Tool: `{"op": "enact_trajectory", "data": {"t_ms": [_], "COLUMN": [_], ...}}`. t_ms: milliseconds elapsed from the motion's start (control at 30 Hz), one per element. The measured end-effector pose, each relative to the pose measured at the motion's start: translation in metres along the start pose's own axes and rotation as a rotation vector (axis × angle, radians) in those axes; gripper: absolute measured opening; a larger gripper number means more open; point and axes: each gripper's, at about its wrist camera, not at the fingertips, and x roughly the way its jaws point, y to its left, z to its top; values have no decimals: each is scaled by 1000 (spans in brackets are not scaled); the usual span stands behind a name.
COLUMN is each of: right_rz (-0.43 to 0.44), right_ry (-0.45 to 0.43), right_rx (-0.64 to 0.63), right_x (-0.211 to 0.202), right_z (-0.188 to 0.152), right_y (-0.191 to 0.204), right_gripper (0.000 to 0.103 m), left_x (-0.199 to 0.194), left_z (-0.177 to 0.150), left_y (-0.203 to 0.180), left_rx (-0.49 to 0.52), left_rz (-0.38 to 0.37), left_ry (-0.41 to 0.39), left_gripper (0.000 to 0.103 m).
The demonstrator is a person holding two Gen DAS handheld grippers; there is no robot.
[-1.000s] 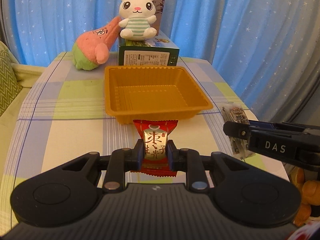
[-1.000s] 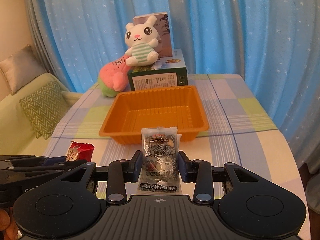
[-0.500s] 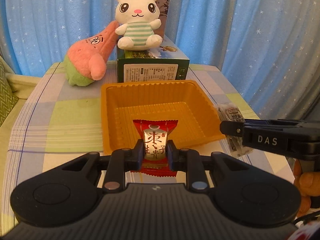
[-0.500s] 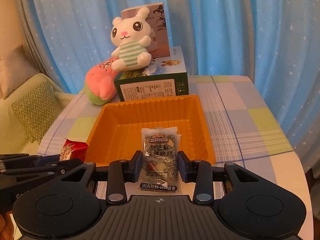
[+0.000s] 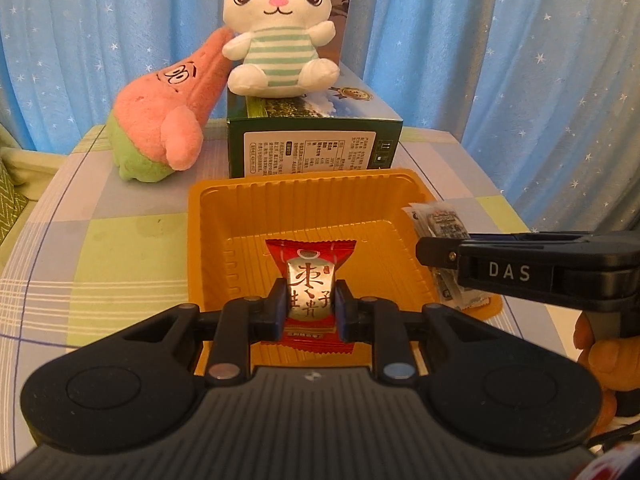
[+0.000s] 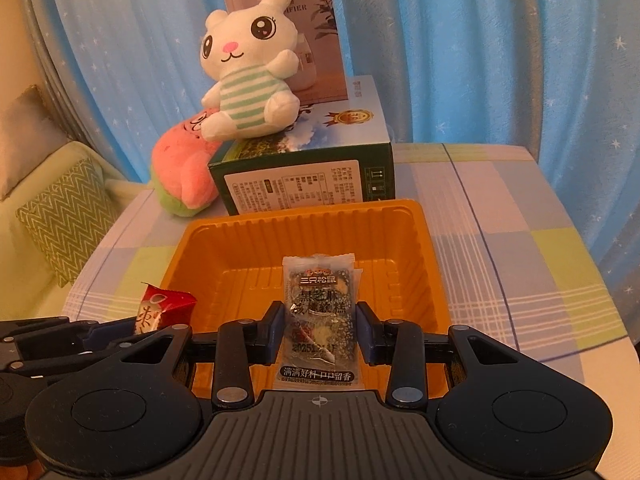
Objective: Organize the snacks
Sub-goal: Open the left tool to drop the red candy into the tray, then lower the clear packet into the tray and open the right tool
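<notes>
Left gripper (image 5: pixel 310 306): clamped on a red packet (image 5: pixel 310 280), held upright over the near half of the tray (image 5: pixel 208 240); the silver label on the packet carries large dark Chinese characters.
Right gripper (image 6: pixel 320 326): pads pressed on both sides of a clear sachet (image 6: pixel 320 304) of dark seeded snack, over the tray's near right part; white print at the bottom reads 满满好料 口口留香, a brand band sits near the top, and a date starting 2025 shows faintly.
Right gripper's side: the letters DAS in white, seen from the left camera.
Tray: orange, ribbed walls, nothing lying on its floor, on a pastel checked tablecloth (image 6: pixel 520 248).
Green box (image 6: pixel 308 184): just behind the tray, a white panel of small print I cannot read facing us, a gold seal on top.
Bunny (image 5: pixel 278 28): white plush in a striped top, seated on the box.
Pink plush (image 5: pixel 168 120): leaning against the box's left end.
Carton (image 6: pixel 316 36): behind the bunny, letters "IFIER" visible.
Curtain (image 5: pixel 500 40): blue with white stars.
</notes>
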Motion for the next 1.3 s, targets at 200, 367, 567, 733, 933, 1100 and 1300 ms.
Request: {"op": "enact_trajectory", "data": {"t_ms": [200, 367, 567, 733, 933, 1100, 1300], "right_rz": [2, -5, -7, -13, -11, -9, -6], "right_ry": [11, 14, 17, 14, 2, -5, -15], "right_rx": [21, 33, 42, 42, 39, 33, 39], "right_x": [15, 25, 28, 29, 27, 28, 32], "right_z": [4, 4, 3, 4, 8, 14, 20], "right_y": [-6, -10, -14, -15, -13, -9, -4], "right_gripper": [38, 38, 38, 38, 38, 38, 38], "left_x": [19, 32, 35, 35, 32, 30, 26], "left_z": [4, 8, 6, 5, 4, 6, 7], "left_y": [2, 8, 10, 11, 12, 14, 18], "left_rx": [-10, -32, -11, -3, 1, 0, -2], "left_rz": [5, 7, 25, 24, 24, 29, 38], "left_ry": [7, -6, -4, 3, 1, -6, -14], "left_gripper": [21, 22, 23, 23, 23, 23, 23]}}
